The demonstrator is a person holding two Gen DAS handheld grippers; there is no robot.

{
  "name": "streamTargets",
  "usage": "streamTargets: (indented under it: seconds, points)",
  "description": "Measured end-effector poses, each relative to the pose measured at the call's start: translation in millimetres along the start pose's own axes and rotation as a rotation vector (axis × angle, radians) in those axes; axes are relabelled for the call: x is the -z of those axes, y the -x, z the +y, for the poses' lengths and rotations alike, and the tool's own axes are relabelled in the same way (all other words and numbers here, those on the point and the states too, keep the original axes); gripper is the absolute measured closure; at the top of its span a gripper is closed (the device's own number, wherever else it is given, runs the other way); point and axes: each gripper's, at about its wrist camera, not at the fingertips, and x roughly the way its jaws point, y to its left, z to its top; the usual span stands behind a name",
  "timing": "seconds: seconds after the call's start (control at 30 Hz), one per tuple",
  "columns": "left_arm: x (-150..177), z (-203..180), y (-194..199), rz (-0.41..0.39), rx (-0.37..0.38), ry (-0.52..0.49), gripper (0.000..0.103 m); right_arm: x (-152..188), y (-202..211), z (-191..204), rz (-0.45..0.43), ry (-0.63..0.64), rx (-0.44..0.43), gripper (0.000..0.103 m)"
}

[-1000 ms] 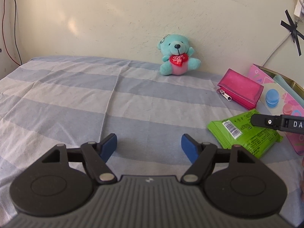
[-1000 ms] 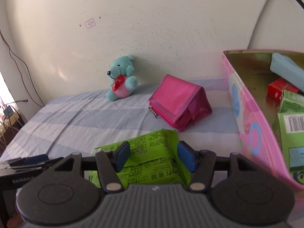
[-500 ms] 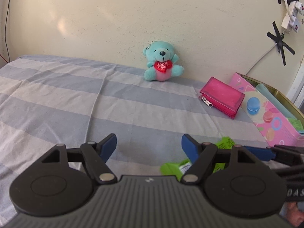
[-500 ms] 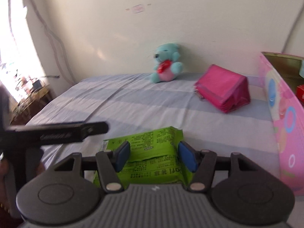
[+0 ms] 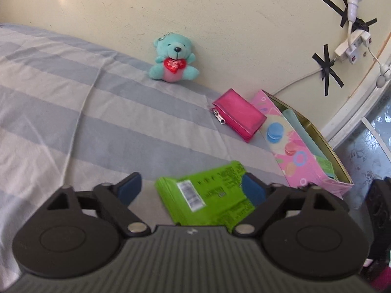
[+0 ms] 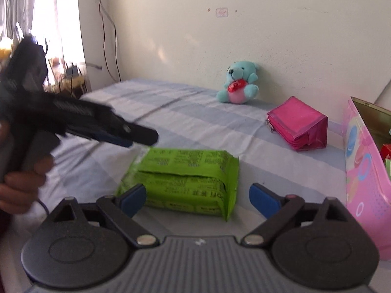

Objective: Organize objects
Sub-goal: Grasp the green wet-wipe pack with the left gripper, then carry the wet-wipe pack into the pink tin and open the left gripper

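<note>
Green packet [image 6: 182,179] released, jaws wide

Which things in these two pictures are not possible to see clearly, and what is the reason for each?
- Pink box contents: right wrist view, cut off by the right edge; only a red corner shows.
- Green pack print: left wrist view, blurred; its near end is hidden by the gripper body.
- Left gripper: right wrist view, motion blur, so the jaws cannot be read there.
- Right gripper body: left wrist view, cut off by the right edge.
</note>
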Motion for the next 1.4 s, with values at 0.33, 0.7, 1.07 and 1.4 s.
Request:
streamTargets:
  seconds: [0.33,0.7,1.07,1.4]
  points:
    - [9,-24,-14,0.021,-0.095,-0.096,0.028,-1,-21,18,0.027,0.109,-0.039,0.042]
    - [-21,-111,4,-0.09,0.009,-0.239,0.033,-6,52,5,-0.161,0.049,0.083,0.051]
    - [-34,-237,-90,-0.04,0.226,-0.439,0.033,6,127,-98,-0.285,-0.06,0.386,0.051]
    - [-24,-237,-99,-0.125,0.039,-0.454,0.032,40,132,-175,-0.317,-0.306,0.606,0.037]
